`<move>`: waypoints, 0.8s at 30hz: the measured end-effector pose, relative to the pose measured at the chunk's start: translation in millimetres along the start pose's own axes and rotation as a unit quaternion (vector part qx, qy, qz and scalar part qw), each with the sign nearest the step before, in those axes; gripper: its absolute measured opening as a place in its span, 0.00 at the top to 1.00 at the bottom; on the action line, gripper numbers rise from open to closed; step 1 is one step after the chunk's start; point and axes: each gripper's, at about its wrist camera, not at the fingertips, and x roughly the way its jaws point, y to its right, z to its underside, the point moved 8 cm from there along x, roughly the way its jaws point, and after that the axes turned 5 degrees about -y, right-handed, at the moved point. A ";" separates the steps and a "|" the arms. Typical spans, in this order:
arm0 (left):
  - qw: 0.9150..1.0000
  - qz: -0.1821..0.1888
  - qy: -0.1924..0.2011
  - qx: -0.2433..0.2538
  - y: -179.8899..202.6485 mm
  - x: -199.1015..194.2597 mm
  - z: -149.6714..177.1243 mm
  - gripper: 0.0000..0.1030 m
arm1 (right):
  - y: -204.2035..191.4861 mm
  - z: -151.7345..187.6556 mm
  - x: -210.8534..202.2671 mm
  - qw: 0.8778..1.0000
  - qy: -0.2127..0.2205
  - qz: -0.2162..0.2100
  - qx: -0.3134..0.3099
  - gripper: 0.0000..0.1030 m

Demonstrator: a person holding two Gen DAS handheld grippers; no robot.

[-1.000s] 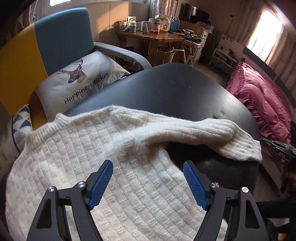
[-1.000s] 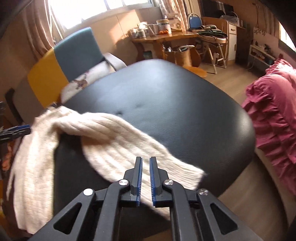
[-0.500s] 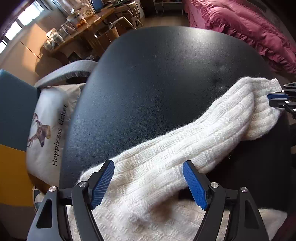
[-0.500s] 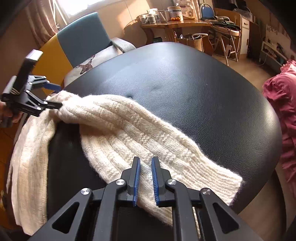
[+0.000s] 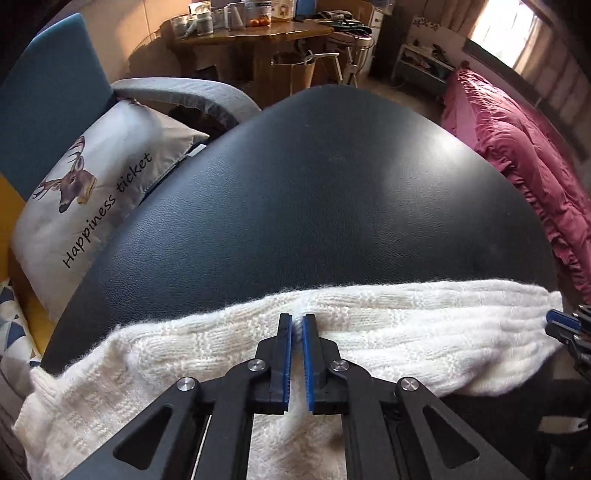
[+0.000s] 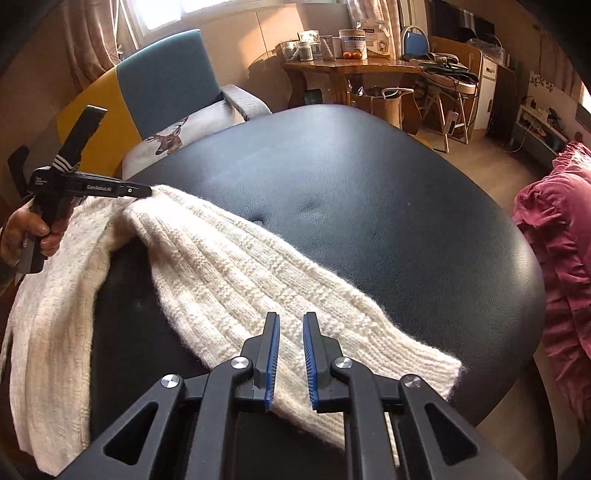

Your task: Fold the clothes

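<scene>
A cream knit sweater (image 5: 406,332) lies along the near edge of a black padded surface (image 5: 314,184), one sleeve (image 6: 240,269) stretched out flat to the right. My left gripper (image 5: 296,323) is shut on the knit where that sleeve meets the body. The right wrist view shows it too, the left gripper (image 6: 147,191) held by a hand (image 6: 26,229). Near the cuff, my right gripper (image 6: 290,325) has its fingers close together with sleeve fabric between them. The left wrist view catches the right gripper (image 5: 548,323) at its right edge. The sweater's body hangs off the left side.
A blue and yellow armchair with a deer pillow (image 5: 85,192) stands left of the black surface. A wooden table (image 5: 258,33) with jars is behind. Pink bedding (image 5: 535,155) lies to the right. The far part of the black surface (image 6: 369,184) is bare.
My left gripper was open above the sweater and has now shut on it at the sleeve's base. The sleeve, held near its cuff by the right gripper, now lies stretched out straight.
</scene>
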 end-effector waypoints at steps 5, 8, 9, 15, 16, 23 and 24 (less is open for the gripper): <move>0.999 -0.040 -0.012 -0.028 -8.4 13.9 -8.1 0.94 | 1.3 -1.4 20.3 0.999 -0.027 0.033 -0.016 0.88; 0.999 -0.033 -0.008 -0.029 -1.7 5.5 -6.1 0.93 | 8.3 -6.5 23.6 0.997 -0.033 0.068 -0.026 0.88; 0.999 -0.018 0.001 -0.029 2.1 -1.9 -5.2 0.92 | 15.0 -7.6 22.9 0.995 -0.033 0.090 -0.026 0.88; 0.994 0.055 0.068 -0.059 8.0 -71.5 27.7 0.88 | 33.4 -19.3 11.3 0.997 -0.020 0.081 0.001 0.86; 0.994 0.056 0.075 -0.054 10.9 -81.9 38.9 0.88 | 30.6 -22.9 6.2 0.997 -0.013 0.072 0.000 0.86; 0.997 0.061 0.057 -0.004 53.2 -78.0 122.6 0.88 | -25.3 -45.2 -12.9 0.999 0.015 -0.042 -0.008 0.81; 0.996 0.069 0.052 -0.005 59.7 -73.3 130.5 0.88 | -30.6 -45.8 -7.3 0.999 0.009 -0.036 -0.015 0.81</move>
